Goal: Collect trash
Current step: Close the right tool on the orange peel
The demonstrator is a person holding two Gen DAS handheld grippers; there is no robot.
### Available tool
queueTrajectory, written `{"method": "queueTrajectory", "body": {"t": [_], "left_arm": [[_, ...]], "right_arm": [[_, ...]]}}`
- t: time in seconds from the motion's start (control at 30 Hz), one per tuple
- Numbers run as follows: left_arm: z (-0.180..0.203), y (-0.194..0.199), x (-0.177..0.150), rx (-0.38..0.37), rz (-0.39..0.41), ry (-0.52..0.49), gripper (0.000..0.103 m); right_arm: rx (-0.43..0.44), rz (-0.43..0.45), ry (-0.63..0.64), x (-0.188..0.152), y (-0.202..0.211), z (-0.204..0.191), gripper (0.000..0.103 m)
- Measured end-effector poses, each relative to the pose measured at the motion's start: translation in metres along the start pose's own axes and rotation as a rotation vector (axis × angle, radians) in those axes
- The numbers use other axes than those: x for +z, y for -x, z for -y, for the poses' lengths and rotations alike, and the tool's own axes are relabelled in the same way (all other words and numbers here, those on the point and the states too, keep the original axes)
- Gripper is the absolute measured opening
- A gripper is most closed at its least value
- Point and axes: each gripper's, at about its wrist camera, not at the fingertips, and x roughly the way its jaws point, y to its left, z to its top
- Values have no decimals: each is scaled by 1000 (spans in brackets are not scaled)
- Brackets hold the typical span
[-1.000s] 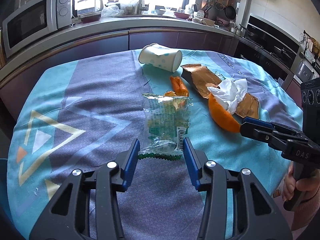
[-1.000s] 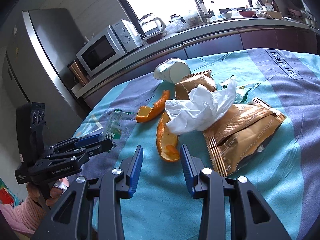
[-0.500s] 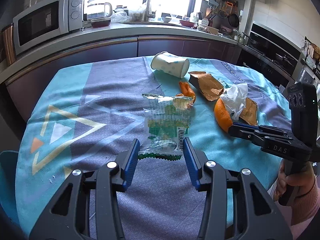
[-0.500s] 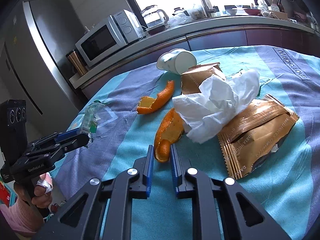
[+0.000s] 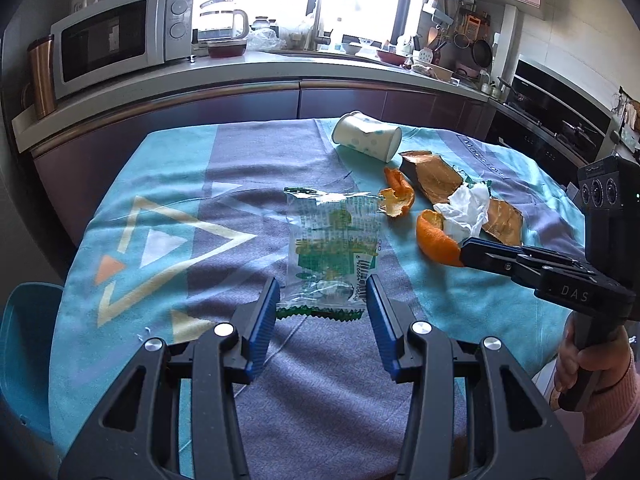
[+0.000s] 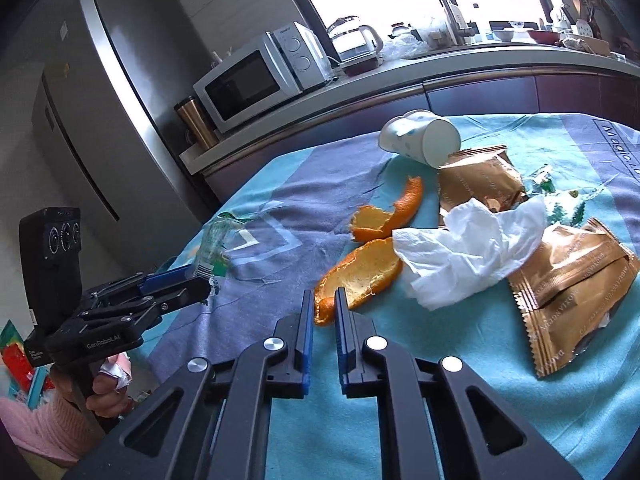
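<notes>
My left gripper (image 5: 322,304) stands half wide, and the near end of a clear plastic wrapper (image 5: 334,248) with green print lies between its blue pads (image 5: 264,320). The wrapper's sides sit just at the pads, but I cannot tell whether they press on it. The rest of it lies flat on the cloth-covered worktop (image 5: 180,216), stretching straight ahead of the fingertips.

My right gripper (image 6: 322,312) is narrow and its jaws are closing, with the near tip of a large orange peel (image 6: 360,276) between the pads. The peel runs ahead and to the right of the fingertips, and its far end touches a crumpled white tissue (image 6: 468,256). From the left wrist view the same gripper comes in from the right with its tips at that peel's edge.

A second, curled orange peel (image 6: 390,216) lies farther ahead of the right gripper, just beyond the first. To the right of the tissue is a gold foil packet (image 6: 572,284), partly under it, and another gold packet (image 6: 476,180) lies behind the tissue. A white paper cup (image 6: 420,142) with pale dots lies on its side at the far end of the litter, touching that second packet.

Beyond the worktop's far edge, a microwave (image 5: 120,40) stands on the kitchen counter.
</notes>
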Motion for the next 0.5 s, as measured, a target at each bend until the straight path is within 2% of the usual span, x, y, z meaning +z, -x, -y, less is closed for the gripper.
{"method": "queueTrajectory", "body": {"t": [0.27, 0.5], "left_arm": [[-14, 13, -7, 23, 14, 24, 44], [-21, 21, -15, 37, 21, 32, 44]], "right_arm": [[86, -1, 29, 4, -5, -27, 7], [81, -18, 49, 2, -11, -37, 7]]}}
